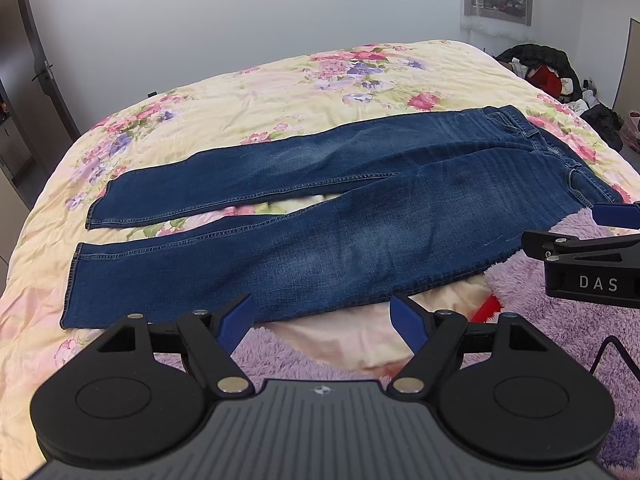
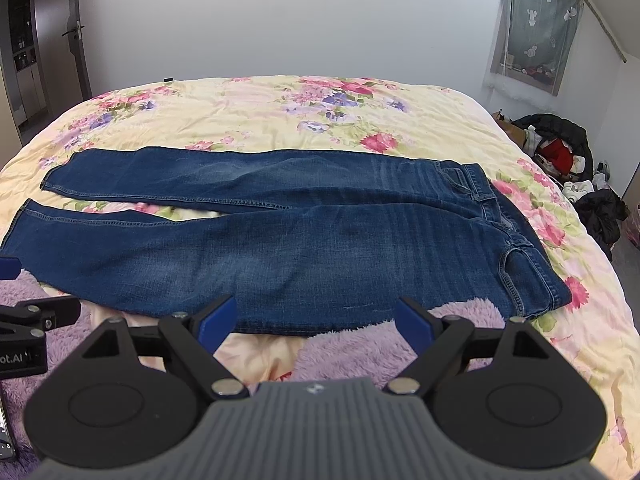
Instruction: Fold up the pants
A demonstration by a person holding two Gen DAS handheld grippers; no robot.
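Denim pants (image 2: pixel 296 232); only left view shows hems

We hold the left black two-finger gripper with blue pads (image 1: pixel 320 322) level and pointing forward, its jaws spread wide and empty. We hold the right black two-finger gripper with blue pads (image 2: pixel 316 322) likewise, jaws spread wide, nothing between them. The two grippers sit side by side, near each other, not touching.

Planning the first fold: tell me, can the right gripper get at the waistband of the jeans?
Probably yes. The right gripper is open, and nothing lies on the jeans between it and the waistband, off to its right.
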